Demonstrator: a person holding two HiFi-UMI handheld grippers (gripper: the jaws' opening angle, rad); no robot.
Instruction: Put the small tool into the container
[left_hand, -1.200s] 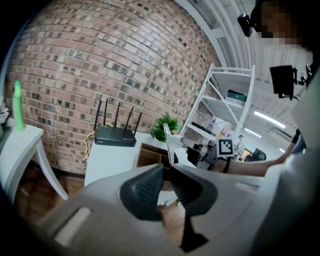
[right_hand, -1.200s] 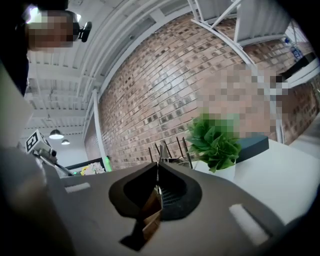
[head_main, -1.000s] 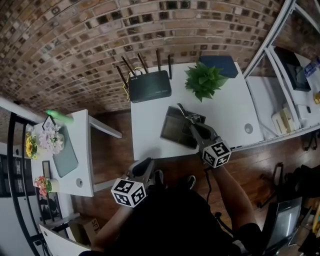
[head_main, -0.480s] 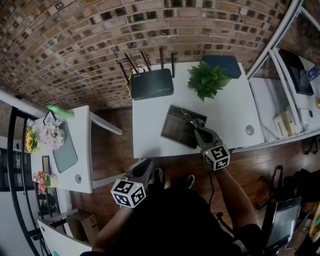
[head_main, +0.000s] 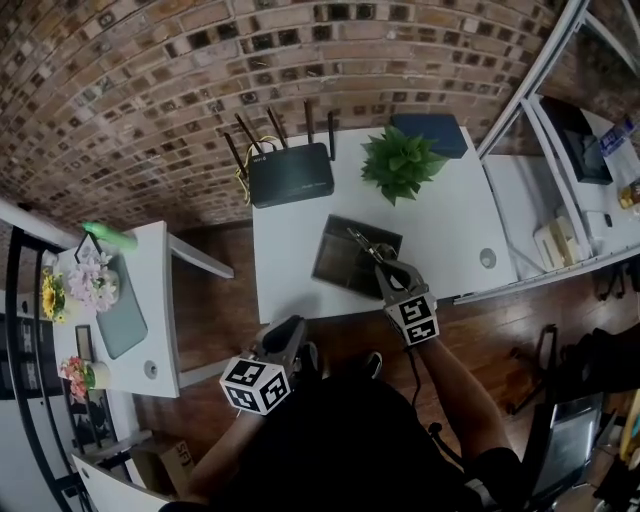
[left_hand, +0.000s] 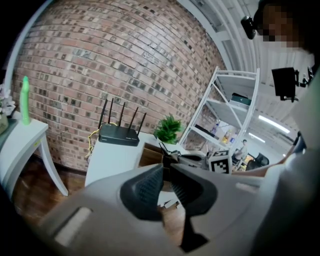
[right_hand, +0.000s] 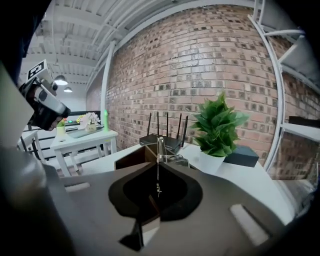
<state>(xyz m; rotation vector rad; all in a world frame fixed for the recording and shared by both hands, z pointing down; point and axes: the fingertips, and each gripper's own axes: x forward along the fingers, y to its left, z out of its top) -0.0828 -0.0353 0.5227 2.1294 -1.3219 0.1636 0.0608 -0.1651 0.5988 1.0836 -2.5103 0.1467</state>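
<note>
Lowering the small tool (head_main: 359, 241), clenched in the right gripper (head_main: 379, 264) fingers, well inside the container (head_main: 335, 262) walls before release seems wisest. The left gripper (head_main: 288, 335) fingers sit closed on nothing, nearer than the desk (head_main: 450, 225).

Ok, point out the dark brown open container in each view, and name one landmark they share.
Head view: dark brown open container at picture centre, on the white table.
Left gripper view: container near centre, on the table's near edge.
Right gripper view: container just left of centre.
Shared landmark: green potted plant, just past the container in every view.
</note>
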